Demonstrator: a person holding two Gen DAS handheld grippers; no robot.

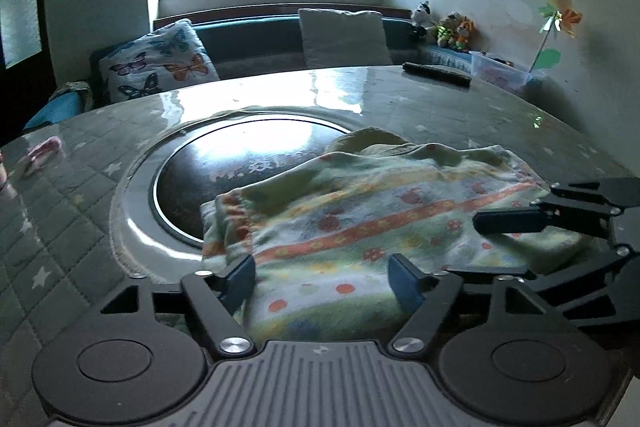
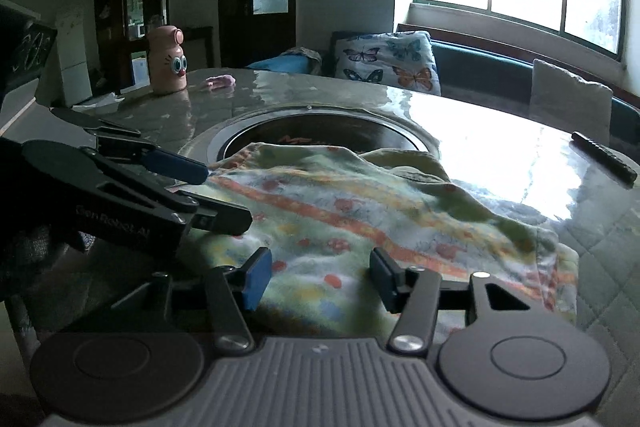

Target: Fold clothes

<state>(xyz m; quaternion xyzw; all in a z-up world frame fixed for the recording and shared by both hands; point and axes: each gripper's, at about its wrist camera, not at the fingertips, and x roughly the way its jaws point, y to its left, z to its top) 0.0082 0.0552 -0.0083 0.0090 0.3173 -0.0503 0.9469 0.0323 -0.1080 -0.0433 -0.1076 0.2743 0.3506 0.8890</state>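
Note:
A soft garment (image 1: pixel 360 223) with orange stripes and coloured dots lies folded flat on the table (image 1: pixel 60 227), its far edge overlapping the round dark inset (image 1: pixel 180 187). My left gripper (image 1: pixel 322 281) is open at the garment's near edge, with the cloth lying loose under and between its blue pads. In the right wrist view the garment (image 2: pixel 360 219) spreads ahead of my right gripper (image 2: pixel 320 277), which is open above its near edge. Each gripper shows in the other's view: the right gripper (image 1: pixel 516 205) over the cloth's right side, the left gripper (image 2: pixel 226 197) at its left corner.
A dark stick-like object (image 1: pixel 436 73) lies at the table's far side. A pink bottle with cartoon eyes (image 2: pixel 167 61) and a small pink cloth (image 2: pixel 220 81) sit at the far left. Behind the table are a bench with a butterfly cushion (image 1: pixel 156 67) and a plastic box (image 1: pixel 500 71).

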